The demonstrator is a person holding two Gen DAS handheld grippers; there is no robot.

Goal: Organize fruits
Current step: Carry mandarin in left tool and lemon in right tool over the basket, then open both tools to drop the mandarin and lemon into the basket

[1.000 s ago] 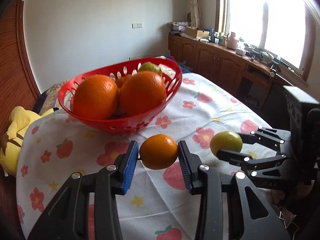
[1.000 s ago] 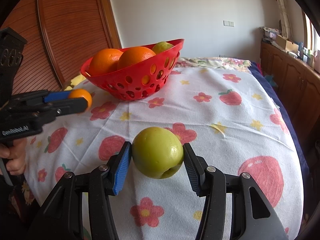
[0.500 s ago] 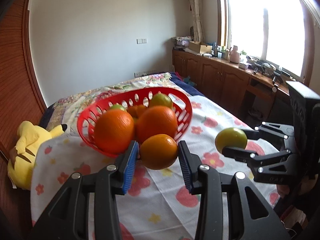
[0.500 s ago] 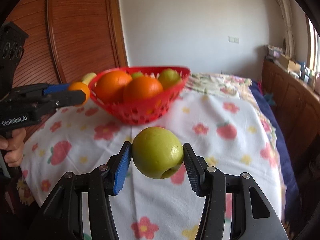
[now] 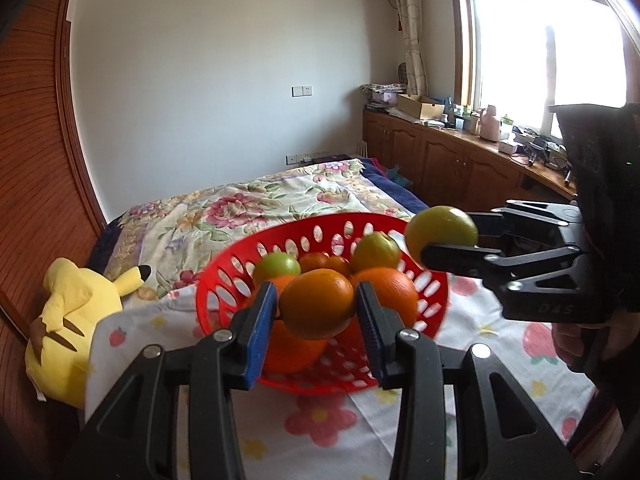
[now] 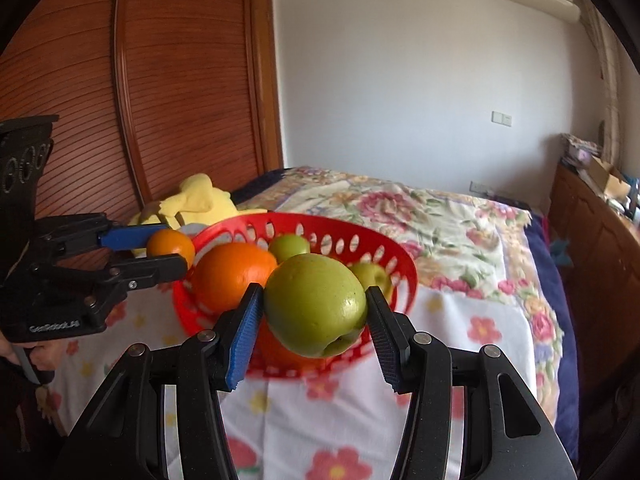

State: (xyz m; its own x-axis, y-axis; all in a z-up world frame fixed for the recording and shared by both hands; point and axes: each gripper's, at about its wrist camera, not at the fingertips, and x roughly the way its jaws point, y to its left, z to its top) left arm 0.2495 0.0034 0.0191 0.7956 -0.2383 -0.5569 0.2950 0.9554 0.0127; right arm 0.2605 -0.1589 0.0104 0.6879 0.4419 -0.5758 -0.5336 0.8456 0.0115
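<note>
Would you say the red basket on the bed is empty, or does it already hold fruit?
It already holds fruit: the red basket contains large oranges and smaller green fruits.

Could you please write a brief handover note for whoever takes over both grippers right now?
Left gripper: shut on a small orange, held in the air near the red basket.
Right gripper: shut on a green apple, also in the air by the basket.
Done: several oranges and green fruits lie in the basket.
Left: place both held fruits in the basket and release.
</note>
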